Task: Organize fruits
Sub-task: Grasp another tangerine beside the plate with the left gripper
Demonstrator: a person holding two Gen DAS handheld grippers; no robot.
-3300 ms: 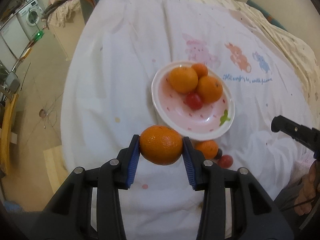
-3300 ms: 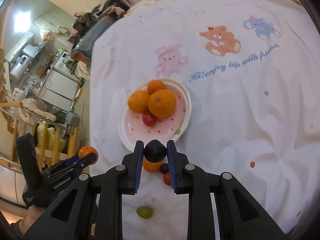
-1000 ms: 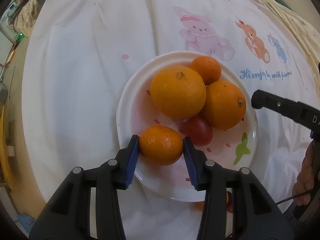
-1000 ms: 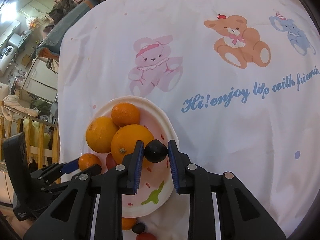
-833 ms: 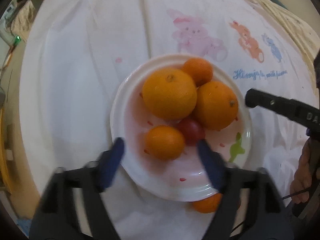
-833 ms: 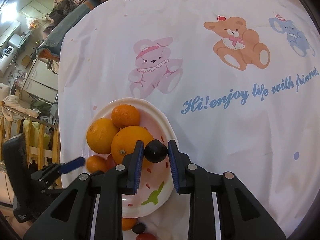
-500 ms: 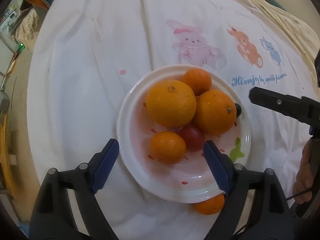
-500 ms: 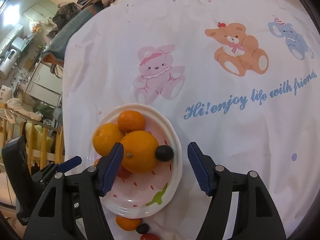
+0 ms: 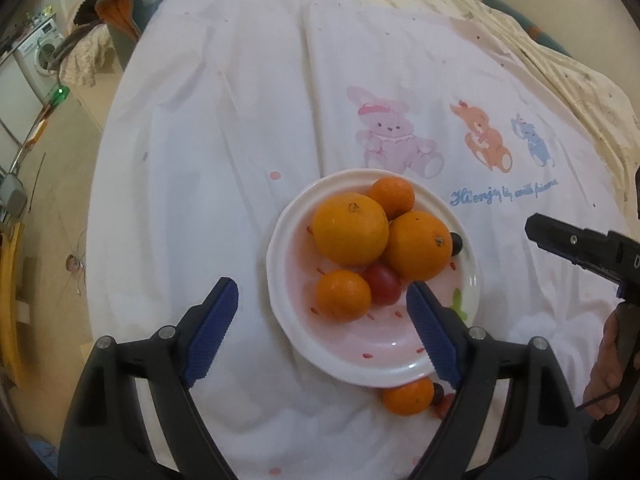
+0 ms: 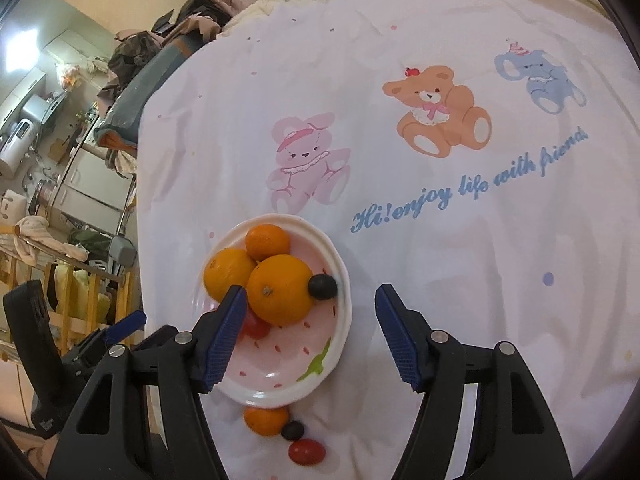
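Left wrist view: the left gripper [image 9: 322, 322] stands wide open and empty above the plate [image 9: 280, 292], which rests on the bed sheet [image 9: 240, 120]. Its jaws have just been opening, and the small orange [image 9: 343, 295] it was clamping a second ago now sits on the plate beside the red tomato [image 9: 382, 289], in front of two big oranges [image 9: 350, 229]. Another orange [image 9: 408, 396] lies on the sheet just off the plate's near rim.

Right wrist view: the right gripper [image 10: 306, 334] is also wide open with nothing between its jaws, which have just been opening; the dark grape [image 10: 322, 287] it carried earlier rests on the plate against a big orange [image 10: 280, 290]. A loose orange [image 10: 266, 420], dark grape [image 10: 293, 430] and tomato [image 10: 306, 451] wait on the sheet.

The risk: the soft bed lets the plate tilt, so the piled round fruit could roll off if bumped while fetching the rest.
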